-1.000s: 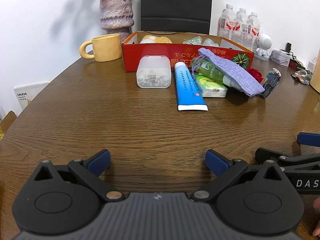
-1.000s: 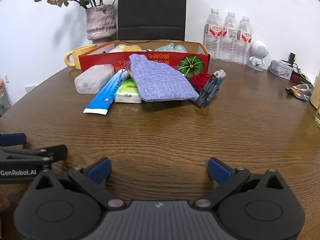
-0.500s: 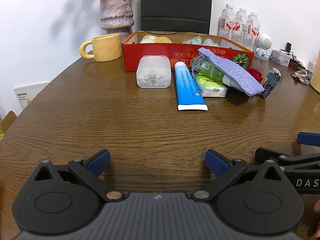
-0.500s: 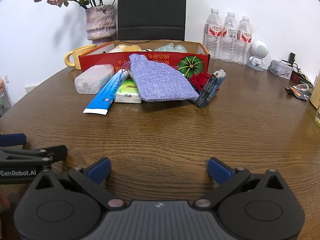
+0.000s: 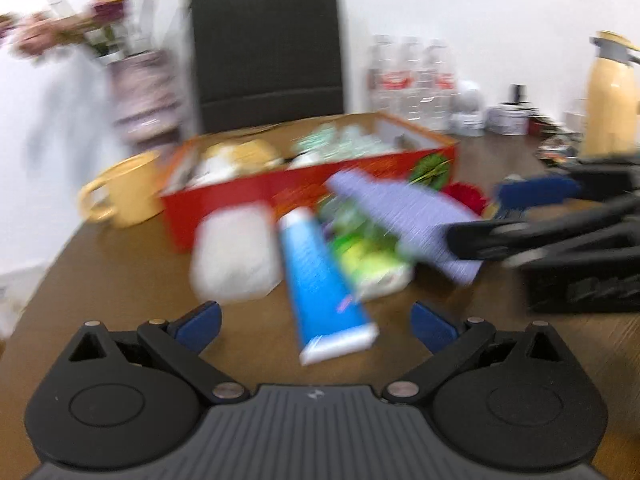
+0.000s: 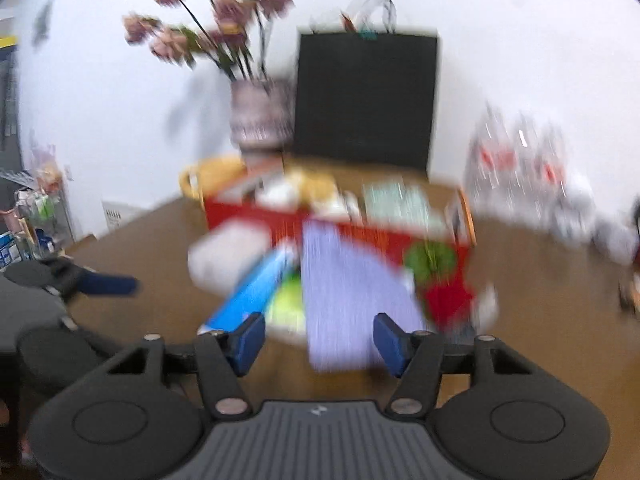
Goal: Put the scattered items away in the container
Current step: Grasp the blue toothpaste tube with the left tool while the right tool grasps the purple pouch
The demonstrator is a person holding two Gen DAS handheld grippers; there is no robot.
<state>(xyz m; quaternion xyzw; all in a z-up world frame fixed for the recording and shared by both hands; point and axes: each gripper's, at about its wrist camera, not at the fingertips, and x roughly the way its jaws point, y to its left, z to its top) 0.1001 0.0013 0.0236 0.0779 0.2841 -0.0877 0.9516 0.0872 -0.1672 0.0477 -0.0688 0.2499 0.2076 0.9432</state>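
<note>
Both views are motion-blurred. A red cardboard box (image 5: 400, 168) holding several items stands at the back of the wooden table. In front of it lie a clear plastic box (image 5: 234, 252), a blue tube (image 5: 320, 280), a green packet (image 5: 372, 260), a purple cloth pouch (image 5: 404, 216) and a red item (image 5: 466, 196). My left gripper (image 5: 316, 322) is open, just short of the tube's near end. My right gripper (image 6: 320, 340) is open, close in front of the pouch (image 6: 344, 292), its fingertips either side of the pouch's near end. The box also shows in the right wrist view (image 6: 256, 216).
A yellow mug (image 5: 128, 192) and a vase of flowers (image 5: 144, 92) stand left of the box. A black bag (image 5: 268, 48) is behind it. Water bottles (image 5: 412, 76) and a yellow jug (image 5: 608, 92) stand at the right. The right gripper's body (image 5: 580, 236) crosses the left view's right side.
Both grippers have risen and moved forward fast toward the pile. The right gripper's fingers now stand narrower than before, around the pouch's near end. The items have not moved.
</note>
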